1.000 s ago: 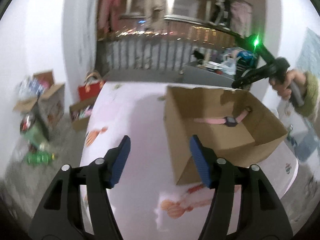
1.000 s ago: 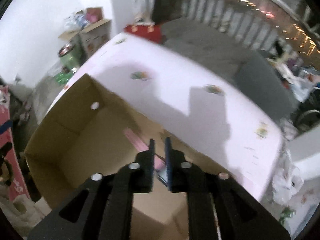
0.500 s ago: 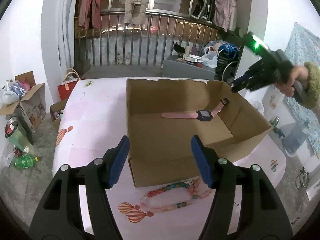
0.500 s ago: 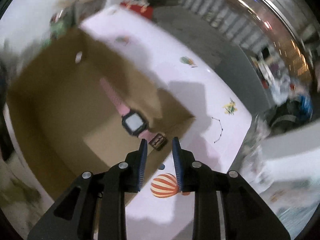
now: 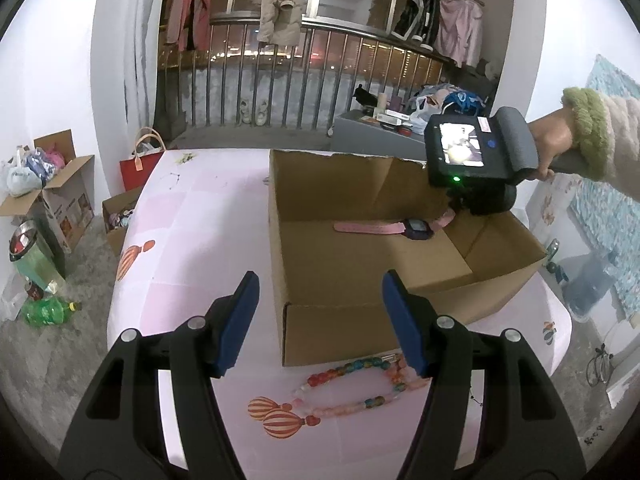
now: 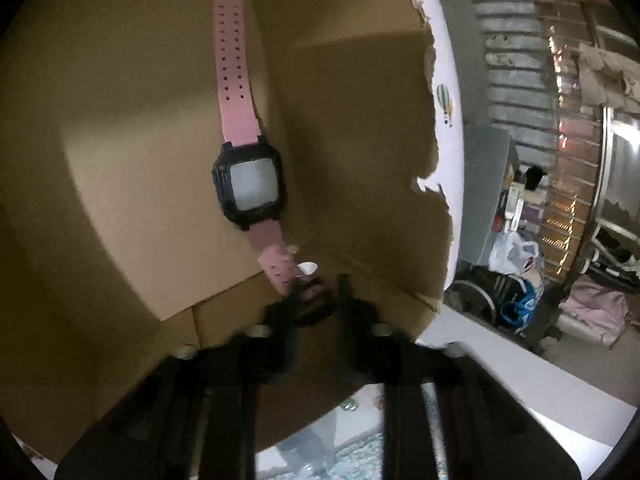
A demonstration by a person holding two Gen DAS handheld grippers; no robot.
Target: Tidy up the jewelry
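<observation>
A pink-strapped watch [image 5: 418,228] with a dark square face [image 6: 250,184] lies flat inside the open cardboard box [image 5: 340,336]. My right gripper [image 6: 318,292] is down in the box's far right corner. Its jaws are closing, and the buckle end of the strap sits pinched between them. In the left wrist view only the right gripper's body [image 5: 472,160] and the hand holding it show. A necklace of coloured beads [image 5: 352,384] lies on the pink table [image 5: 192,240] just in front of the box. Above it my left gripper [image 5: 320,292] hovers open with nothing in its jaws.
The box's far wall [image 6: 360,120] has a torn top edge. On the floor to the left stand a red bag [image 5: 138,164], cardboard boxes [image 5: 60,192] and a green bottle [image 5: 48,312]. A grey cabinet [image 5: 372,136] with clutter sits behind the table, before a railing.
My right gripper dropped from above the box's right side down to the watch's strap end, rolling as it went, and its jaws narrowed. The left gripper's jaws stayed as wide as before.
</observation>
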